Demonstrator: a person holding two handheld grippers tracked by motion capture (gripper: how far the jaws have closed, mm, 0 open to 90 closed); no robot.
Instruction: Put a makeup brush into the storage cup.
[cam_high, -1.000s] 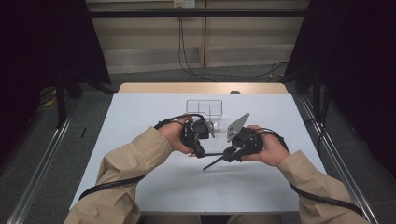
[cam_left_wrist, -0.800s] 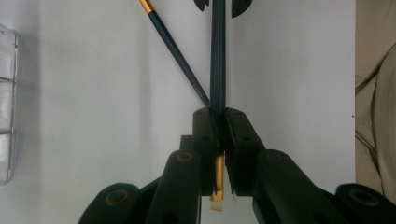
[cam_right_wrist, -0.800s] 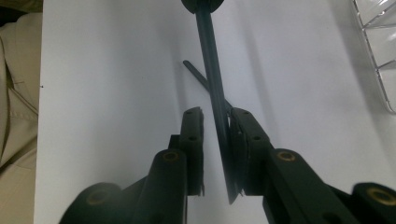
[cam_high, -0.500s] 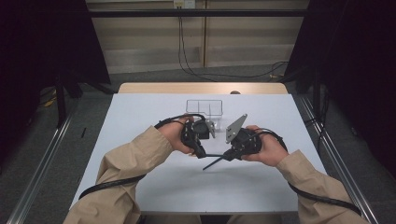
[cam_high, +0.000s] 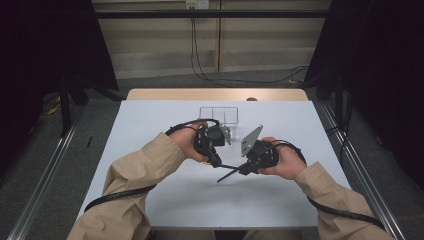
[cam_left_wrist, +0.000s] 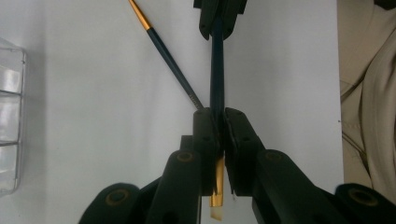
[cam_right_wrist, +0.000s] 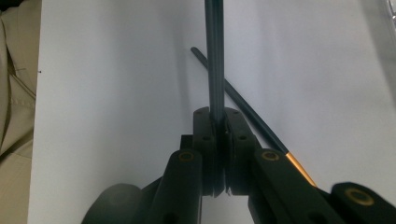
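One brush (cam_left_wrist: 217, 65) clamped at both ends above the bench (cam_high: 150, 130).
Left gripper (cam_left_wrist: 217, 122) and right gripper (cam_right_wrist: 217, 122) each have jaws clenched on it, likely passing it over; a second brush (cam_left_wrist: 173, 65) lies below, beside a clear tray (cam_high: 218, 114). No writing can be read.

From above, my white table (cam_high: 165, 190) is evenly lit while the room around it sinks into near black. Soft, faint shadows sit under my hands. In both gripper views the tabletop glares bright white, my black jaws are dark, slightly soft shapes up close, and the thin brush handle (cam_left_wrist: 217, 70) casts a pale grey shadow.
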